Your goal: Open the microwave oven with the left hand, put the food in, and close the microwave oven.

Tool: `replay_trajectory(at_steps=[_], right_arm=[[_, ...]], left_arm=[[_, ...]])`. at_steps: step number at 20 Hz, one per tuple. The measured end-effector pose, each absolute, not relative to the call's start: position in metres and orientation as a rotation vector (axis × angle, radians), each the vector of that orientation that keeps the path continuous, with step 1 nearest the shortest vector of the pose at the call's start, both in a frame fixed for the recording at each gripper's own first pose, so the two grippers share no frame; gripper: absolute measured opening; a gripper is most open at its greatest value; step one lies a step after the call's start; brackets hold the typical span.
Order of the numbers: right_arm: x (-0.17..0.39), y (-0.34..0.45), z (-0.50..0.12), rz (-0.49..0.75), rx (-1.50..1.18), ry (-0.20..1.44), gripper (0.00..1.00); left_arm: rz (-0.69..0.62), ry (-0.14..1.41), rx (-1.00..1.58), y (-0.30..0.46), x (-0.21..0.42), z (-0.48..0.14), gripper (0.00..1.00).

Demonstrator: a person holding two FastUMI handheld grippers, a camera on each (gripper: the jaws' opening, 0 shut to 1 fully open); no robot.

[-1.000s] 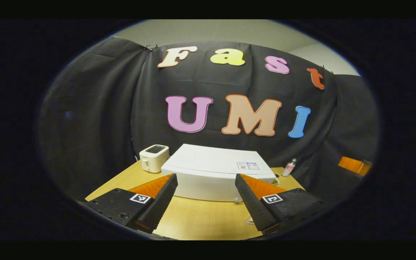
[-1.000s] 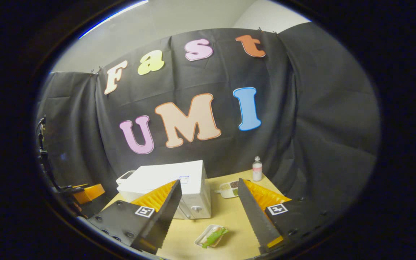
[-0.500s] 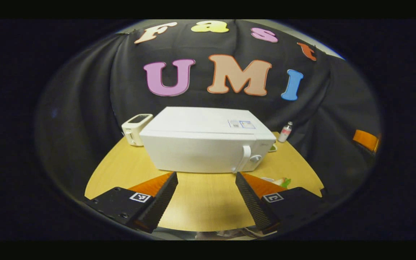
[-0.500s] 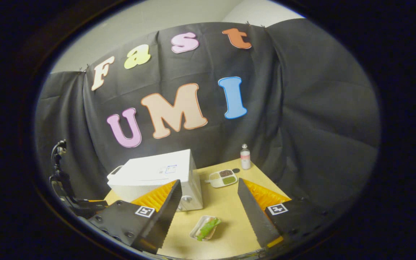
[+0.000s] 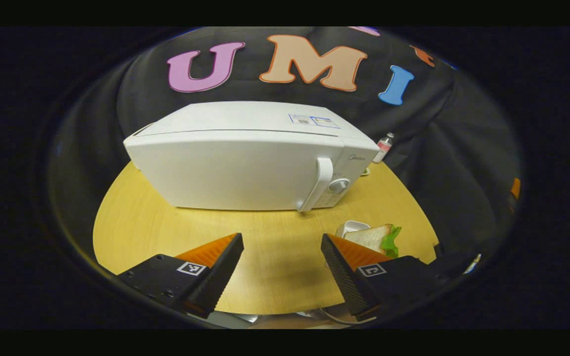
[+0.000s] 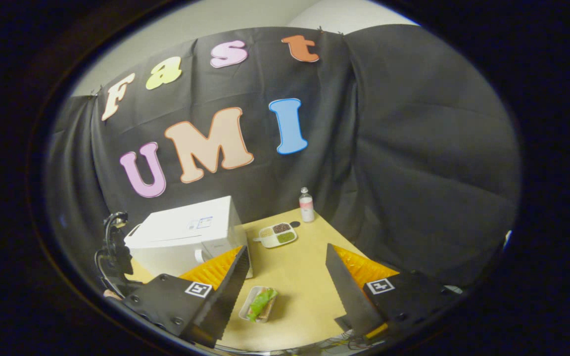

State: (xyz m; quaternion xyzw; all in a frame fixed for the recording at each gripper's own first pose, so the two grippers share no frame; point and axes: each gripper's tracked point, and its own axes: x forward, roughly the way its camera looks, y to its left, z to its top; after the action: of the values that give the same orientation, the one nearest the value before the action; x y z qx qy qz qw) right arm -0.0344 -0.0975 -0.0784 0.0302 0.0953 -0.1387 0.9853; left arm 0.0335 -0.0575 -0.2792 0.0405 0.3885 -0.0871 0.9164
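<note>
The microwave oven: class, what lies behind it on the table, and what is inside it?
Behind the microwave oven stand a divided snack tray and a small bottle. Its door is closed and opaque, so the inside is hidden.

My left claw (image 5: 281,269) has matt black plastic bodies and orange fingers (image 5: 212,249) whose inner faces are ribbed and rough, and my right claw (image 6: 285,287) looks the same but with yellower ridged fingers (image 6: 214,269). The microwave (image 5: 245,158) ahead of me is smooth white plastic or painted metal with a soft sheen, its handle (image 5: 317,183) glossy white, and it sits on a table (image 5: 141,222) of pale wood-grain laminate, smooth and faintly shiny. The sandwich (image 5: 374,237) shows soft porous bread and crinkled green leaf in a smooth white tray (image 6: 246,305), and the wall (image 6: 413,148) behind is matt black cloth hanging in folds.
</note>
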Motion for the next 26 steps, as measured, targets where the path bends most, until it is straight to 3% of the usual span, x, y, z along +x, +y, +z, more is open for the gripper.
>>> replay_trajectory(at_steps=[1,3,6,7,8,10,11,12,20,23,26], right_arm=[[-0.037,-0.1,-0.08,-0.292,0.062,0.195,0.96],[-0.041,-0.106,-0.083,-0.318,0.065,0.2,0.97],[-0.048,-0.109,-0.089,-0.349,0.084,0.206,0.97],[-0.049,-0.107,-0.092,-0.355,0.087,0.213,0.97],[-0.053,-0.107,-0.096,-0.363,0.089,0.222,0.97],[-0.055,-0.108,-0.099,-0.38,0.094,0.232,0.97],[-0.055,-0.108,-0.1,-0.388,0.1,0.237,0.97],[-0.057,-0.108,-0.103,-0.394,0.106,0.242,0.91],[-0.063,-0.113,-0.105,-0.456,0.123,0.247,0.9],[-0.064,-0.113,-0.107,-0.468,0.13,0.251,0.9],[-0.066,-0.111,-0.107,-0.471,0.137,0.245,0.91]], left_arm=[[-0.199,0.808,0.094,-0.064,0.04,-0.284,0.91],[-0.228,0.822,0.111,-0.077,0.056,-0.297,0.95],[-0.242,0.828,0.127,-0.091,0.085,-0.313,0.93],[-0.243,0.84,0.139,-0.095,0.094,-0.319,0.85],[-0.242,0.844,0.148,-0.098,0.102,-0.325,0.89],[-0.245,0.858,0.153,-0.106,0.116,-0.338,0.88],[-0.246,0.87,0.155,-0.108,0.12,-0.344,0.83],[-0.246,0.881,0.159,-0.11,0.124,-0.349,0.86],[-0.218,0.925,0.168,-0.11,0.142,-0.37,0.77],[-0.207,0.928,0.161,-0.111,0.145,-0.373,0.36],[-0.169,0.936,0.161,-0.109,0.146,-0.374,0.31]])
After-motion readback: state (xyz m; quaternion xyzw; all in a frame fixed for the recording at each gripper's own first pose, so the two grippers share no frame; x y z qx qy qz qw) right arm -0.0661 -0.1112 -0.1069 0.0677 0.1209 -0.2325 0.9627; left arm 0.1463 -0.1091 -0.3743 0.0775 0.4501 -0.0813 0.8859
